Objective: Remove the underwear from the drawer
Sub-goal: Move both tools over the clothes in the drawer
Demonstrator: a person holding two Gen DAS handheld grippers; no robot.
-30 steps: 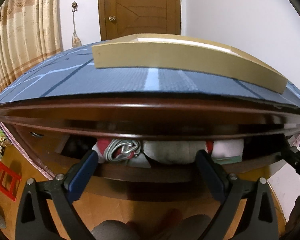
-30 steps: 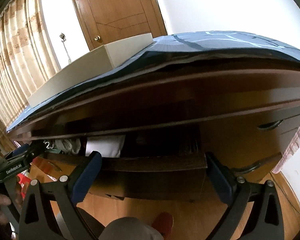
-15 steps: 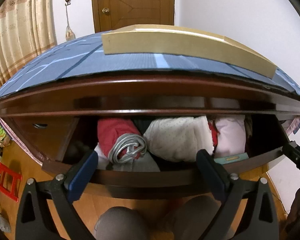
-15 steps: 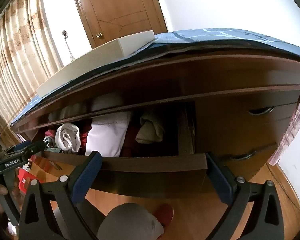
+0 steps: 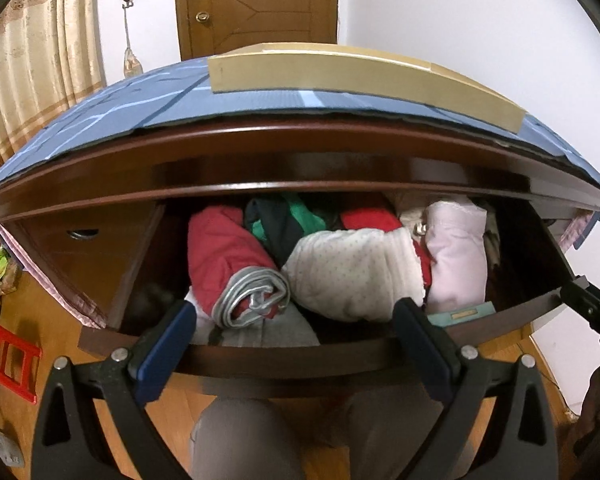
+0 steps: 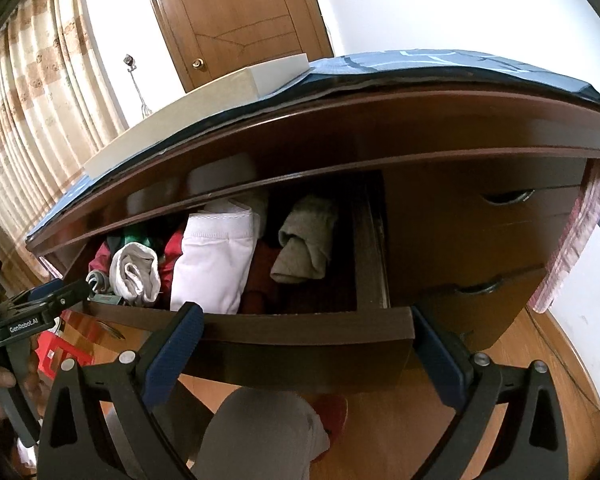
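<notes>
The dark brown wooden drawer (image 5: pixel 284 354) stands pulled out of the dresser, packed with rolled and folded underwear. The left gripper (image 5: pixel 292 332), its blue-padded fingers spread wide and holding nothing, hangs just in front of the drawer's front board. Right beyond it lie a red roll with a grey waistband (image 5: pixel 240 268) and a cream dotted roll (image 5: pixel 352 272), side by side and touching — a pale pink folded piece (image 5: pixel 456 264) sits to their right. The right gripper (image 6: pixel 304 344), also spread apart and empty, hovers before the drawer's right end. Past it lie a white folded pair (image 6: pixel 216 264) and an olive-grey roll (image 6: pixel 304 248); whether that one is underwear or a sock I cannot tell. A person's grey-clad knees (image 5: pixel 240 436) show below.
</notes>
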